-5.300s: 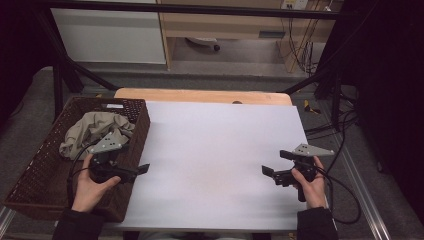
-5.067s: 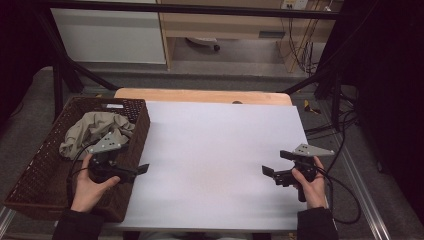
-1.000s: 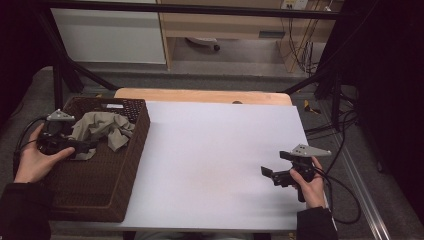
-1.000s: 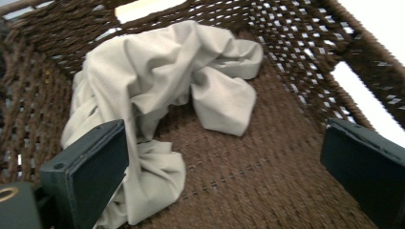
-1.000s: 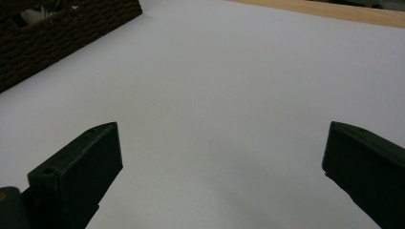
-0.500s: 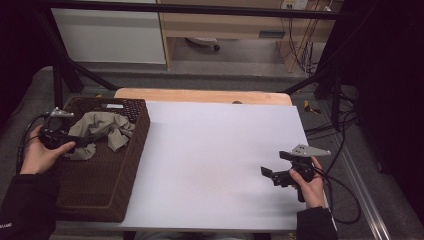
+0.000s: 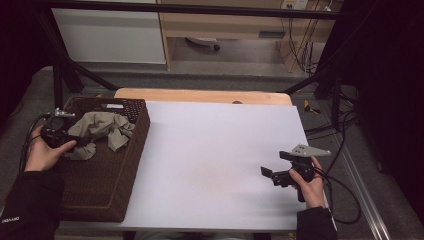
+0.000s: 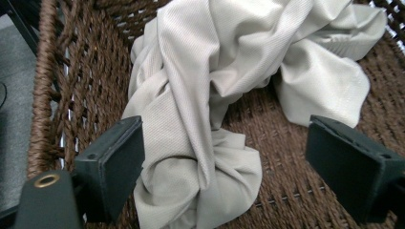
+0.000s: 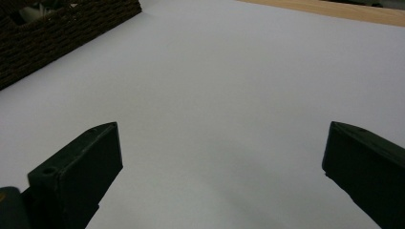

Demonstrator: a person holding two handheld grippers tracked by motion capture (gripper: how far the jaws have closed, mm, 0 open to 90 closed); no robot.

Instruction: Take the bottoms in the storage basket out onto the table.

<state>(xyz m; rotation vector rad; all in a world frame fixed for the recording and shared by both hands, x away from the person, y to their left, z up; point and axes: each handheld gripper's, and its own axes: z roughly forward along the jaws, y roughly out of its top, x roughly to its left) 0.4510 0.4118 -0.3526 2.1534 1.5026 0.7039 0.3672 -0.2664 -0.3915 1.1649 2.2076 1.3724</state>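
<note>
Inside the basket, our left gripper (image 8: 224, 157) hangs with its jaws spread wide on either side of a crumpled grey-beige cloth (image 8: 210, 95), the near fold of fabric lying between them and just touching the left-hand jaw; nothing is clamped. Seen from the high view, that left gripper (image 7: 59, 131) sits over the basket's left rim, our left hand (image 7: 44, 152) wrapped around its handle, and the cloth (image 7: 100, 131) is heaped in the far half of the basket, toward its left side. The brown woven basket (image 7: 107, 192) stands at the left edge of the white table surface (image 7: 215, 150), its long side running from the far edge toward the near one; its woven floor is bare in the near half.

Well apart, near the surface's right edge and toward its near corner, our right gripper (image 7: 272, 175) is held by our right hand (image 7: 310, 182) with its jaws pointing left across the table. In the right gripper view its two black jaws stand wide apart above plain white tabletop, released and holding nothing, with a corner of the basket (image 9: 62, 28) at the far left and a strip of bare wood (image 9: 334, 12) along the far edge.
</note>
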